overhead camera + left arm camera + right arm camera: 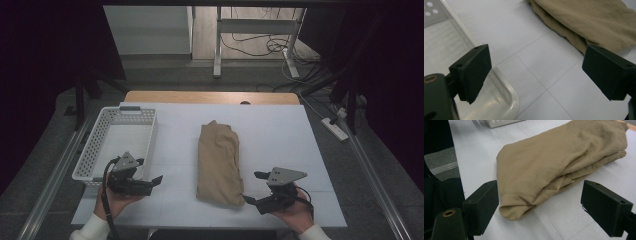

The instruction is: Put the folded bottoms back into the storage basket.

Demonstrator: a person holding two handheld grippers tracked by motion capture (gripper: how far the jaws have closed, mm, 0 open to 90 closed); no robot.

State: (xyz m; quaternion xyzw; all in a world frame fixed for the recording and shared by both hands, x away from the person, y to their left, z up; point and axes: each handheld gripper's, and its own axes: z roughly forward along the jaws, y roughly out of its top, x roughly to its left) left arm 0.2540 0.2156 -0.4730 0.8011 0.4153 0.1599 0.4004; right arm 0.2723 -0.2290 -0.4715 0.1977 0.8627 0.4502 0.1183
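Observation:
A folded tan garment (218, 162) lies lengthwise on the middle of the white table (280, 135). My left gripper (150, 171) is held low at the front left, open and holding nothing, beside the near right corner of a white basket (120, 142). In the left gripper view its jaws (537, 62) stand wide apart over bare table, with the garment (594, 22) ahead to the right. My right gripper (254, 188) is open at the front right, by the garment's near corner. In the right gripper view the garment's (554, 162) folded end lies just beyond the open right gripper (541, 197).
The perforated white basket holds nothing and its rounded rim (504, 85) sits close under the left jaw. The table's front edge runs just below both hands. Beyond the far edge are a wooden strip (210, 97), floor cables and a power strip (335, 128).

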